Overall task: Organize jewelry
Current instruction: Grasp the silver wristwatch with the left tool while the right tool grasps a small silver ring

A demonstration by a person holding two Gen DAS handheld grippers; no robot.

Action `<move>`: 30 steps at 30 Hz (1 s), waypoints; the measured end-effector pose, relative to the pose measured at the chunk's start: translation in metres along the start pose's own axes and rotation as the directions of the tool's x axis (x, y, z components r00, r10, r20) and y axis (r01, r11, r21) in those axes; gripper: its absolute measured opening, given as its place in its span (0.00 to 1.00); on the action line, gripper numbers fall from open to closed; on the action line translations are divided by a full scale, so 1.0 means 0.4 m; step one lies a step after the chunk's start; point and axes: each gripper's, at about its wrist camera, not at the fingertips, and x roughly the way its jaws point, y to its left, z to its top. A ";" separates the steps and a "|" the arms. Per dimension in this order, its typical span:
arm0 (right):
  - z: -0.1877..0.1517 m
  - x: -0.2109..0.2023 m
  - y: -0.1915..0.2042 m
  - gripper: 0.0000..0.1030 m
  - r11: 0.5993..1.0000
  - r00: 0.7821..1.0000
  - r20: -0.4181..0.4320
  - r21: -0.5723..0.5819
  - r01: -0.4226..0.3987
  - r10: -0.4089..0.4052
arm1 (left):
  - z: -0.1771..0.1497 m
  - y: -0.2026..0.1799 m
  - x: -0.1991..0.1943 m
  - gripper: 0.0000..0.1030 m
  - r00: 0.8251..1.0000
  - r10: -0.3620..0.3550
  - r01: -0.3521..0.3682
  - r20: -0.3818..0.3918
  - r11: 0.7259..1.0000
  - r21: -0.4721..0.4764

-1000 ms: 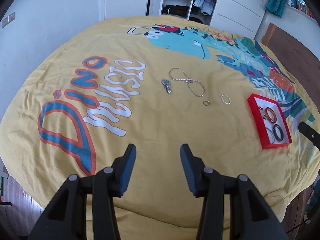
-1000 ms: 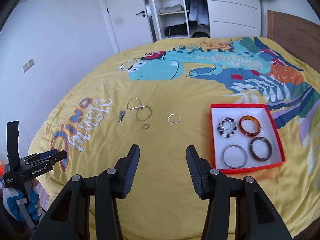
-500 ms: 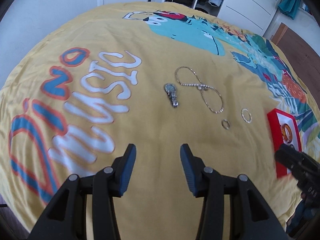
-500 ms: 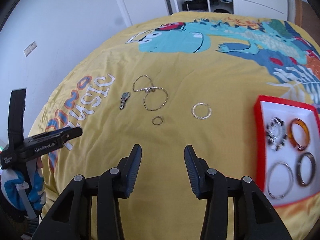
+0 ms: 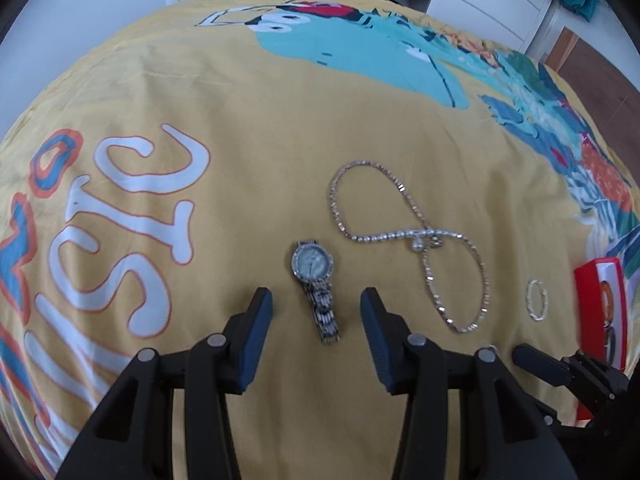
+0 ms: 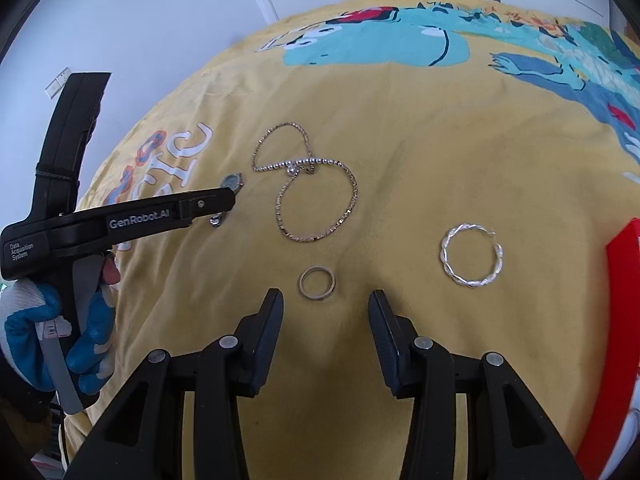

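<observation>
Jewelry lies scattered on a yellow bedspread (image 5: pixel 280 128) printed with a turquoise dinosaur and the word "music". The left gripper (image 5: pixel 316 312) points down at a silver wristwatch (image 5: pixel 316 284); its jaws stand apart with nothing clamped, and the watch band lies in the gap between the blue fingertips (image 5: pixel 256 320) without touching either one. Just right of the watch, a thin chain necklace (image 5: pixel 412 236) curls in a loose figure eight. In the right wrist view, the right gripper (image 6: pixel 325 312) hangs above a small plain ring (image 6: pixel 317 283), its jaws parted and empty, the ring just ahead of the tips and to the left of the gap's middle. A twisted silver hoop (image 6: pixel 471 256) rests farther right, apart from the ring. A red tray (image 5: pixel 600 312) holding bangles sits at the far right edge of the bedspread. A blue-and-white gloved hand (image 6: pixel 52 332) grips the left tool's handle.
</observation>
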 end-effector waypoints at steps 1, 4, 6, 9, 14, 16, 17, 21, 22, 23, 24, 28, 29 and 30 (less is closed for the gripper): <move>0.003 0.010 -0.002 0.42 1.000 1.000 -0.002 0.002 -0.003 0.003 | 0.002 -0.002 0.015 0.43 1.000 0.009 -0.009 -0.004 1.000 0.011; 0.011 0.036 -0.001 0.37 1.000 1.000 0.001 -0.004 0.000 0.000 | 0.003 -0.004 0.040 0.42 1.000 0.024 -0.024 0.006 0.999 0.029; 0.013 0.046 0.000 0.34 1.000 1.000 0.004 -0.007 -0.003 0.003 | 0.005 -0.002 0.046 0.42 1.000 0.026 -0.027 0.016 0.999 0.028; 0.017 0.056 0.003 0.29 1.000 1.000 0.008 -0.010 -0.003 0.003 | -0.001 -0.012 0.050 0.39 0.998 0.047 -0.049 0.033 0.998 0.046; 0.018 0.069 0.024 0.20 0.999 1.000 0.002 -0.046 0.008 -0.008 | -0.001 -0.011 0.047 0.20 0.998 0.048 -0.051 0.050 0.997 0.051; 0.017 0.069 0.027 0.20 0.999 1.000 0.003 -0.048 0.009 -0.009 | -0.002 -0.004 0.039 0.20 0.998 0.037 -0.039 0.051 0.998 0.044; 0.017 0.068 0.027 0.20 0.999 1.000 0.002 -0.045 0.007 -0.007 | -0.003 -0.004 0.035 0.20 0.998 0.033 -0.035 0.052 0.998 0.043; 0.011 0.050 0.033 0.20 0.999 1.000 0.005 -0.040 0.007 -0.006 | -0.010 0.002 0.012 0.20 0.998 0.016 -0.018 0.056 0.999 0.031; 0.009 0.044 0.034 0.19 0.999 1.000 0.007 -0.035 0.005 -0.005 | -0.013 0.001 0.002 0.20 0.998 0.012 -0.014 0.059 1.000 0.028; 0.005 0.035 0.034 0.19 0.999 1.000 0.008 -0.032 0.004 -0.004 | -0.017 0.001 -0.010 0.20 0.998 0.009 -0.011 0.061 1.000 0.028; 0.003 0.026 0.037 0.19 1.000 1.000 0.011 -0.030 0.005 -0.004 | -0.021 0.000 -0.021 0.20 0.998 0.006 -0.008 0.063 1.000 0.029; -0.010 -0.019 0.052 0.19 1.000 1.000 0.027 -0.026 0.001 0.000 | -0.037 -0.008 -0.071 0.20 0.997 0.000 -0.003 0.075 0.999 0.035; -0.013 -0.033 0.058 0.19 1.000 0.999 0.032 -0.026 0.001 0.000 | -0.041 -0.010 -0.083 0.20 0.997 0.000 -0.002 0.079 0.999 0.035; -0.016 -0.049 0.064 0.19 1.000 0.999 0.039 -0.027 0.003 -0.002 | -0.046 -0.011 -0.098 0.20 0.997 -0.002 -0.001 0.083 0.999 0.034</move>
